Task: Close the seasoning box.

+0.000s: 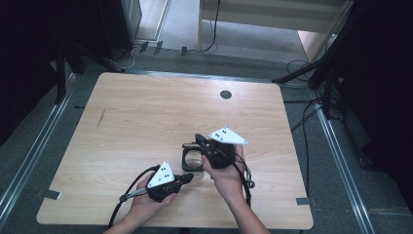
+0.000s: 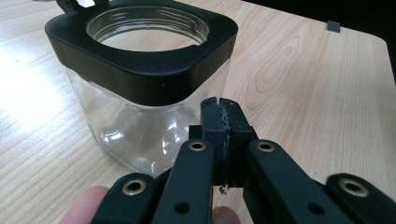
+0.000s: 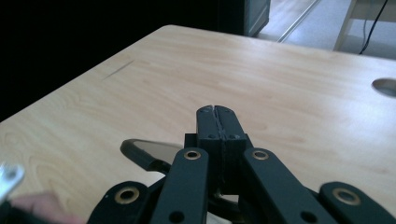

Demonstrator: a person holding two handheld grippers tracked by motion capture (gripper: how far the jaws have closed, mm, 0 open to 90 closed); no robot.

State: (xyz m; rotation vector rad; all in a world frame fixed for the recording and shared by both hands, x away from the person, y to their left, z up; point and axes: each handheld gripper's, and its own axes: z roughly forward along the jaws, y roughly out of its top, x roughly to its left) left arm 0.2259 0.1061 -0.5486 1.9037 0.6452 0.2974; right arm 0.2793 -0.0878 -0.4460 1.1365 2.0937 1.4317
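1. Left gripper [image 2: 219,116], foreground of the left gripper view: both black jaws pressed together, pads meeting along a thin seam, nothing between them. Fingertips of the holding hand appear at the bottom edge.
2. Glass jar [image 2: 140,84], just beyond those closed jaws: clear, square-bodied, upright on the table [image 2: 303,93], with a black square collar around a round, lidless mouth. Whether the jaw tips touch the glass cannot be told.
3. Right gripper [image 3: 218,123], right gripper view: jaws likewise shut flat against each other, holding nothing, pointing across bare wood. Part of the jar's black collar shows beneath and to the left of the linkage.
4. High view: the jar [image 1: 193,159] stands on the near half of the table, between the two grippers. The right gripper [image 1: 200,141] sits above the jar's far right side; the left gripper [image 1: 187,178] lies near the jar's near edge, aimed at it.
5. Round grommet hole [image 1: 225,94]: far side of the tabletop, well apart from the jar.
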